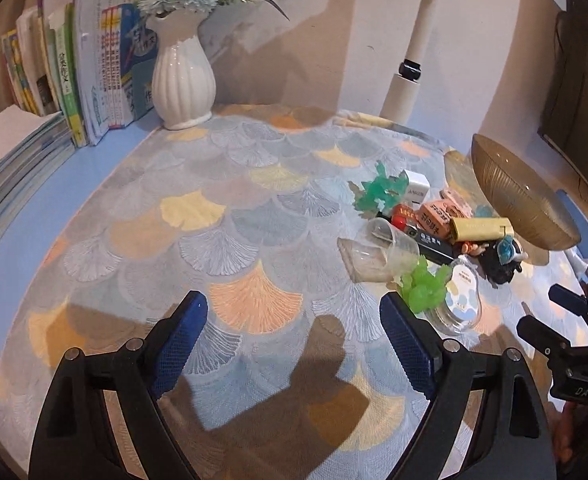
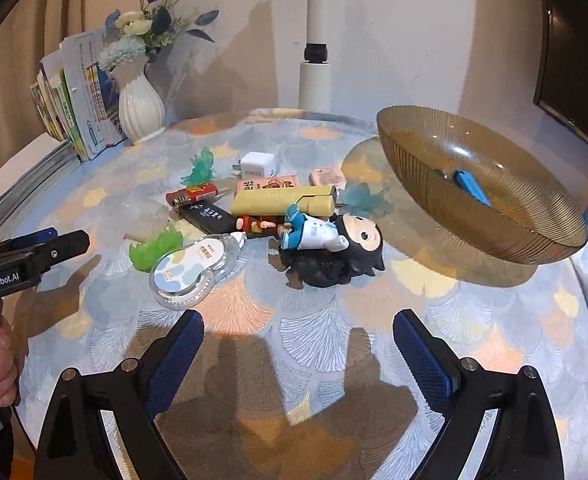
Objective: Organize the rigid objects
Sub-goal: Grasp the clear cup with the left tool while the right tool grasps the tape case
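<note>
A pile of small items lies on the patterned cloth: a black cat-like figurine (image 2: 333, 248) (image 1: 501, 258), a correction-tape dispenser (image 2: 192, 270) (image 1: 459, 300), a light green crystal toy (image 2: 154, 248) (image 1: 423, 284), a yellow-olive case (image 2: 284, 200) (image 1: 479, 228), a red lighter (image 2: 192, 194), a white charger (image 2: 256, 164) (image 1: 417, 186) and a clear cup (image 1: 381, 252) on its side. An amber glass bowl (image 2: 525, 236) (image 1: 521, 196) holds a blue object (image 2: 471, 186). My right gripper (image 2: 297, 340) is open and empty, just in front of the pile. My left gripper (image 1: 294, 320) is open and empty, left of the pile.
A white vase (image 1: 184, 76) with flowers and a row of books (image 1: 74, 80) stand at the back left. A white lamp post (image 1: 407, 68) rises at the back. A dark monitor (image 2: 573, 60) is at the right. A person's hand (image 2: 0, 368) holds the left gripper's handle.
</note>
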`<state>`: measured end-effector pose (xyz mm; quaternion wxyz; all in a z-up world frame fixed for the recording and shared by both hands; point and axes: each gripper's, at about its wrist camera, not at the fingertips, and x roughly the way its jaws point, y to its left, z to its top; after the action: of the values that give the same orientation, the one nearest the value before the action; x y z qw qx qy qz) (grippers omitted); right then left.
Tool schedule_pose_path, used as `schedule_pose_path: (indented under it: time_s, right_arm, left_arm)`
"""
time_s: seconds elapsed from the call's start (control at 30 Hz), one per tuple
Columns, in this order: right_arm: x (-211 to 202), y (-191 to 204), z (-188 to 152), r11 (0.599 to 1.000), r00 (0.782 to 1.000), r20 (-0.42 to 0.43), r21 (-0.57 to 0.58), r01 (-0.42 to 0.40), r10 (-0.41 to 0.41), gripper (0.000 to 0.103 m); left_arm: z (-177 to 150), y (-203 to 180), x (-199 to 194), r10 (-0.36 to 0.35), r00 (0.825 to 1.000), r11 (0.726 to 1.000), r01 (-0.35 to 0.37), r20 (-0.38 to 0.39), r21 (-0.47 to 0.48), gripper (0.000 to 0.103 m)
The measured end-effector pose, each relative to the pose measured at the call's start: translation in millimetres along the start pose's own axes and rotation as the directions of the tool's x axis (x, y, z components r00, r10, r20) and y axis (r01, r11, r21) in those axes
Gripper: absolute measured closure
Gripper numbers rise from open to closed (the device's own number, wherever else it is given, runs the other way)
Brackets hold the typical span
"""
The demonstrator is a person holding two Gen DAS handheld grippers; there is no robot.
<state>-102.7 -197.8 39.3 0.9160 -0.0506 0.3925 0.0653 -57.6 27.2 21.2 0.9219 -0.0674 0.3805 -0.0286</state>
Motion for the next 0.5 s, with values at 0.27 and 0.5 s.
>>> schedule_pose_path:
  time_s: [0.27,0.5]
  right_arm:
    - [4.2,-1.3,1.8,0.999,0.999,-0.015,-0.002,-0.033,0.033,0.008]
    - [5.4,-0.3,1.9,0.999,0.999,-0.018,-0.006,-0.037,0.037,0.008]
  left_arm:
    - [-4.7,-4.3,-4.3,-0.016,1.0,0.999,0.016,0.01,0.032,0.016]
    - [-4.0,-4.9,-0.6,-0.022,1.0,0.999,0.022,-0.009,0.034,0.016]
